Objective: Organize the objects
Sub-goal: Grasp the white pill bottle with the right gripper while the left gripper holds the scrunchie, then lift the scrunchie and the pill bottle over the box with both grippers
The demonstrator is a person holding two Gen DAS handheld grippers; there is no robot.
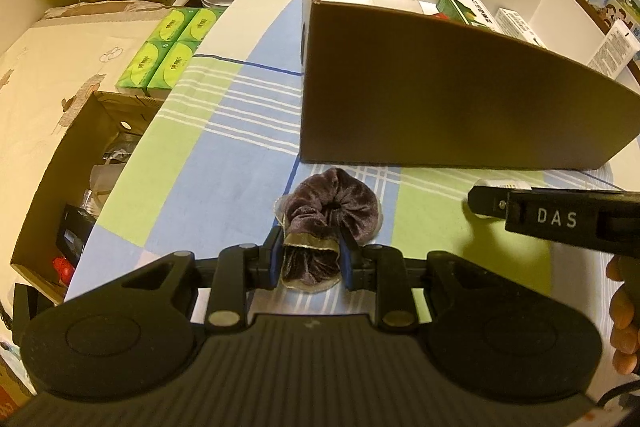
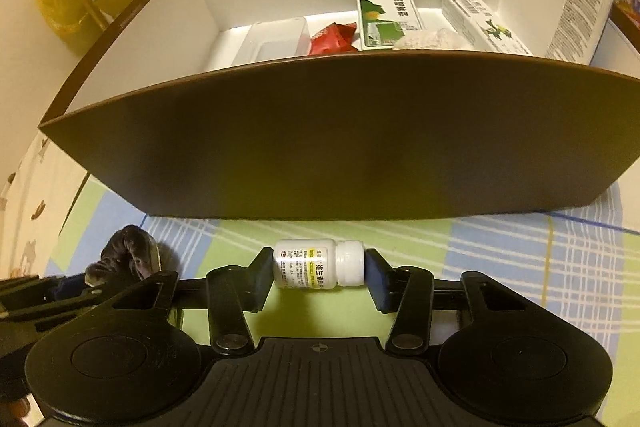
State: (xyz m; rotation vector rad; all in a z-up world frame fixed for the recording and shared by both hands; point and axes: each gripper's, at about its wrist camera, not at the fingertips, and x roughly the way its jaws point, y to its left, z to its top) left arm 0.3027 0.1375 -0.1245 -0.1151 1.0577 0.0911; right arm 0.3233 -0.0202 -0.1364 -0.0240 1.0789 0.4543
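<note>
My left gripper [image 1: 308, 259] is clamped on a purple velvet scrunchie with a gold-trimmed edge [image 1: 328, 215], its blue pads pinching the fabric from both sides while the rest of the scrunchie lies on the round table with the blue, green and white checked cloth [image 1: 224, 163]. It sits just in front of the near left corner of the big brown cardboard box with a white inside [image 1: 440, 99], close to it but not touching.

My right gripper [image 2: 318, 269] has a small white plastic pill bottle with a yellow-striped label [image 2: 316, 268] lying on its side between its fingers, cap to the right. The left pad touches the bottle's base and the right pad meets the cap, so I read it as gripped; the bottle is low over a green square of the cloth, just before the box's near wall, towards its middle.

Inside the box I see a clear plastic tray [image 2: 276, 39], a red packet [image 2: 334, 39], a green-and-white carton [image 2: 388, 17], another white carton [image 2: 480, 21], and a white tube [image 2: 582, 11] leaning at the right wall.
</note>
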